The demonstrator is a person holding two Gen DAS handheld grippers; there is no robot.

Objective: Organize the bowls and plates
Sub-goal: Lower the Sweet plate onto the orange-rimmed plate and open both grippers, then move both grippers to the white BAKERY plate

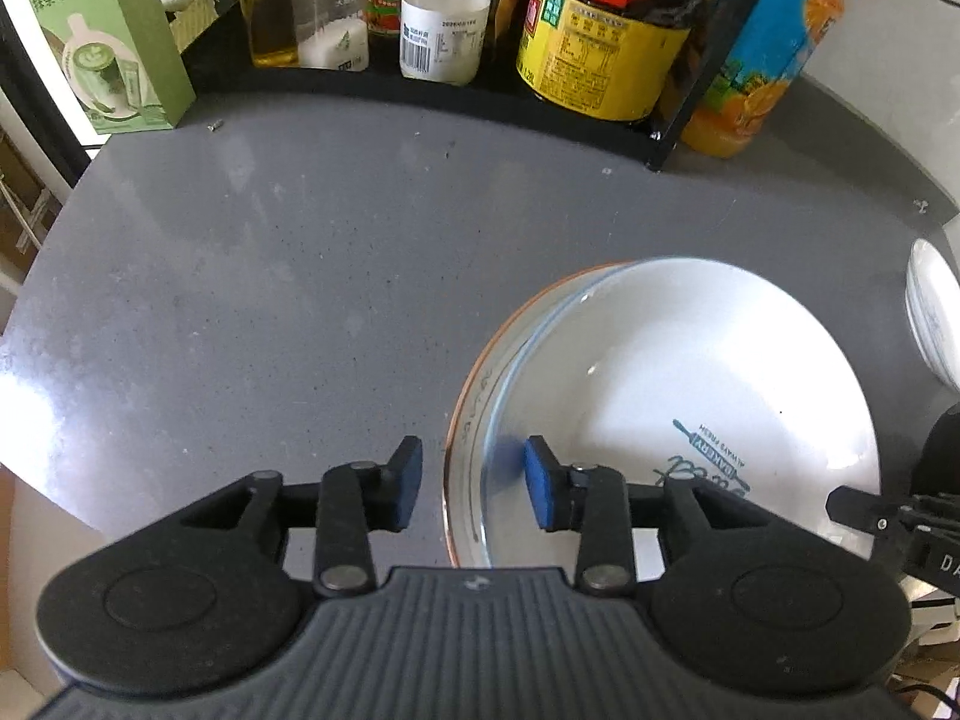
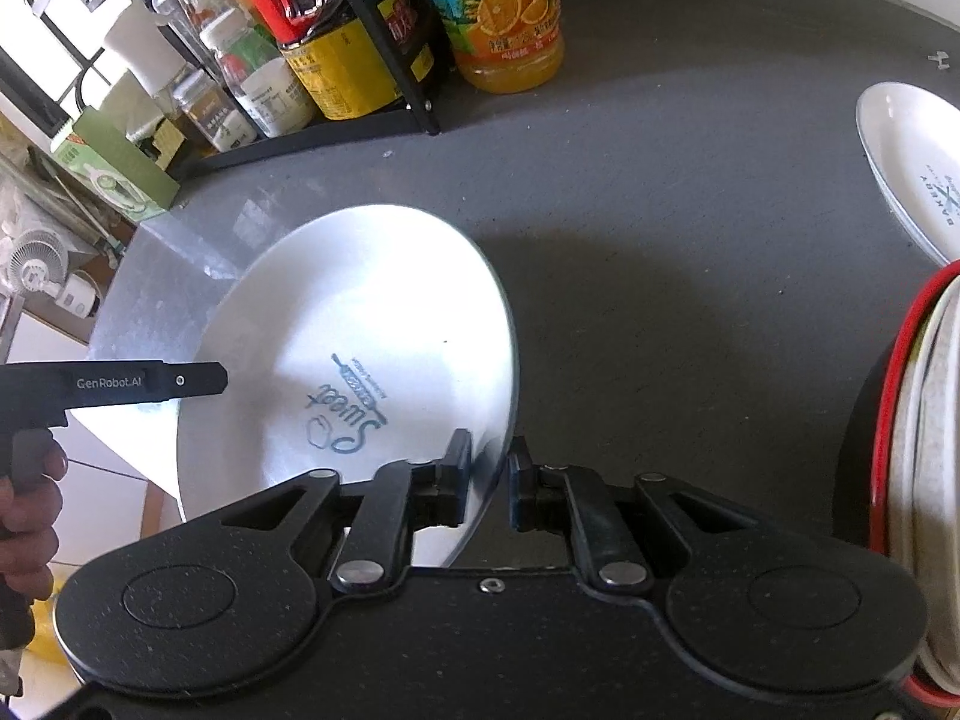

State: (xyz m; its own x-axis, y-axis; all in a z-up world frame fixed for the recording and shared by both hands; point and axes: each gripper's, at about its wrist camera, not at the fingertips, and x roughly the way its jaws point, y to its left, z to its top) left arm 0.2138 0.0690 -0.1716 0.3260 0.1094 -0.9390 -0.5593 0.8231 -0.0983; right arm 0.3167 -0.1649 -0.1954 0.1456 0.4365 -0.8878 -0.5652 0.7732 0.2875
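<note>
A glossy round white plate (image 2: 360, 360) is pinched at its rim by the right gripper (image 2: 486, 480), while the left gripper (image 1: 474, 483) is held open astride its near edge above the speckled grey worktop (image 1: 270, 300).

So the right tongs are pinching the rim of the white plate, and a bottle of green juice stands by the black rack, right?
Not quite: the juice bottle by the black rack is orange, as the right wrist view shows. The right tongs do pinch the white plate at its rim.
</note>
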